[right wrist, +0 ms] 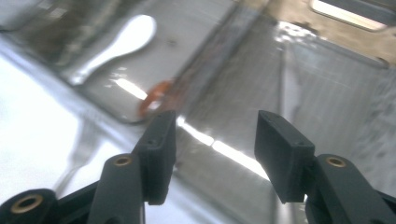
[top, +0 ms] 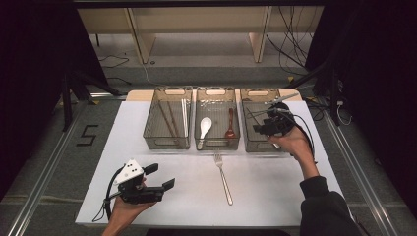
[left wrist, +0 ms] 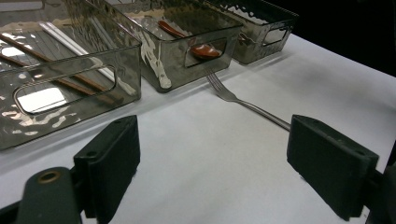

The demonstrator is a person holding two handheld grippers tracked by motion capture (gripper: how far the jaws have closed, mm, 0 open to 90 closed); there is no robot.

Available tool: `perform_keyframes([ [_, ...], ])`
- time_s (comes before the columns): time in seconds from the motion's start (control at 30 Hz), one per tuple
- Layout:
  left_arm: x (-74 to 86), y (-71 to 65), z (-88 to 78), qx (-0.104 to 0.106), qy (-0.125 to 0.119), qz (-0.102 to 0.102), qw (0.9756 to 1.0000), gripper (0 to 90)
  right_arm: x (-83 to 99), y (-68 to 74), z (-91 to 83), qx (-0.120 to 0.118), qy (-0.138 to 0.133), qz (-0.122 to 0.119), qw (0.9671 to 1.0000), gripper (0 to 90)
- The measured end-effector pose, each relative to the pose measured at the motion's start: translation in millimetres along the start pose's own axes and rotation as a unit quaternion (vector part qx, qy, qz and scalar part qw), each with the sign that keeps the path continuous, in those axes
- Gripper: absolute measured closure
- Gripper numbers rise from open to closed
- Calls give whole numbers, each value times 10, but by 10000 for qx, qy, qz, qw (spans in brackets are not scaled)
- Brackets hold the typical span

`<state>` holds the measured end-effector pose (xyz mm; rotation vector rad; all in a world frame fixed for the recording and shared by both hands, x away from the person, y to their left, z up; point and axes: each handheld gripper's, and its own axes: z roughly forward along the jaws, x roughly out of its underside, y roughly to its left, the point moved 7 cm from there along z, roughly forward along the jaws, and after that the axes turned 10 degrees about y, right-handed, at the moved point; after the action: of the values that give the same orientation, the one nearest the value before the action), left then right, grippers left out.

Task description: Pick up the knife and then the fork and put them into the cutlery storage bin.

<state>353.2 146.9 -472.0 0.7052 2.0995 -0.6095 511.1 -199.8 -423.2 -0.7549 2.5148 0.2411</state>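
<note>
At the near left of the white table (top: pixel 275 206), the left gripper (top: pixel 163 177) rests in the person's left hand (top: pixel 125 211), its two black jaws spread wide with nothing between them and bare tabletop under them. Ahead of that gripper and a little to its right lies a metal fork (top: pixel 223 178), tines pointing towards the bins; in the left gripper view the fork's (left wrist: pixel 243 100) handle runs behind the right-hand jaw without touching it. Further ahead of the left gripper stands the left bin (top: pixel 167 142) with chopsticks (top: pixel 168 119) in it. Next to it, between the two grippers, is the middle bin (top: pixel 217 143) holding a white spoon (top: pixel 204 128) and a brown spoon (top: pixel 230 127). At the far right, the right gripper (top: pixel 259 127) is held by the right hand (top: pixel 291 142) above the right bin (top: pixel 255 93). Its jaws stand partly apart and grip nothing; in the right gripper view the bin's ribbed floor (right wrist: pixel 327 107) shows through the gap. The fork lies well apart from this gripper, nearer the person and to its left.
</note>
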Motion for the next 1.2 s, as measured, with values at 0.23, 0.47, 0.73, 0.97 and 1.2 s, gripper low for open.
perform_keyframes([
  [0.23,-2,1,-2,-9,-18,-4,10000,169,202,329,-101,-317,-222,-254,9989,457],
  [0.47,-2,-4,-1,-9,-21,6,10000,169,369,559,-138,-529,-353,-352,9974,423],
  [0.73,-1,-2,-4,-13,-23,6,10000,169,560,801,-65,-919,-306,-405,9945,420],
  [0.97,-1,-5,-6,-8,-24,14,10000,169,693,1007,-10,-1122,-322,-634,9911,635],
  [1.2,0,-4,-5,-4,-19,9,10000,169,787,1301,166,-1191,-39,-997,9879,841],
])
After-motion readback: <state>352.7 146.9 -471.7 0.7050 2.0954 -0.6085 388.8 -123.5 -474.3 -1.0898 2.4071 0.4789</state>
